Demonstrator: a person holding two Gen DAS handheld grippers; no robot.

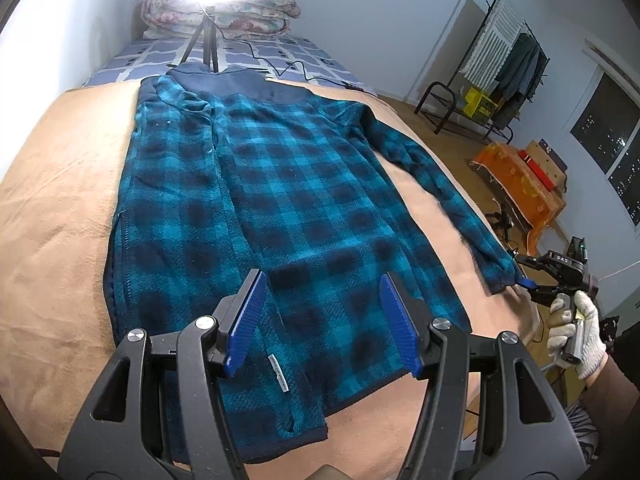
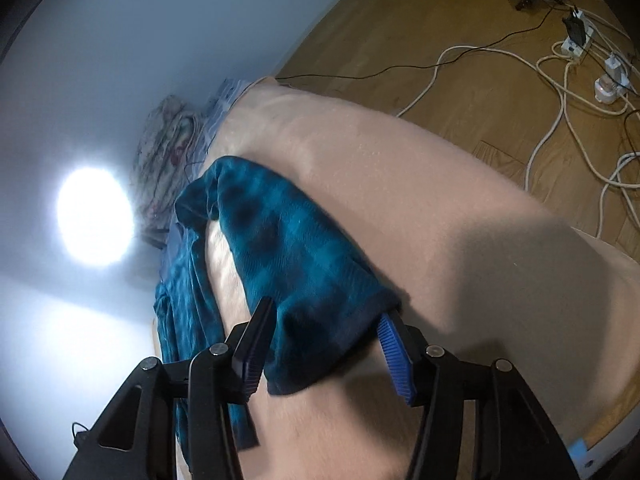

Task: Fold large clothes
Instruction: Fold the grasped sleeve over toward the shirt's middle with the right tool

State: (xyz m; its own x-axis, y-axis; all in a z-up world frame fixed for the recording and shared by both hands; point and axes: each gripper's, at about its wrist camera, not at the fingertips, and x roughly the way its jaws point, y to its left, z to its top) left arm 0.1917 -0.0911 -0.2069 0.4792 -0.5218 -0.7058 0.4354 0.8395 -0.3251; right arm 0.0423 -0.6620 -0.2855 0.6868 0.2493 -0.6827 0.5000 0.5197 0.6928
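A teal and navy plaid fleece jacket lies flat on a tan blanket on the bed, collar at the far end. One sleeve is folded over the body on the left; the other sleeve stretches out to the right. My left gripper is open and empty, above the jacket's hem. My right gripper is open, its jaws on either side of the sleeve cuff, not closed on it. It also shows in the left wrist view at the cuff's end.
A bright lamp on a tripod and folded quilts stand at the bed's far end. Right of the bed are a clothes rack, an orange-covered box and cables and power strips on the wood floor.
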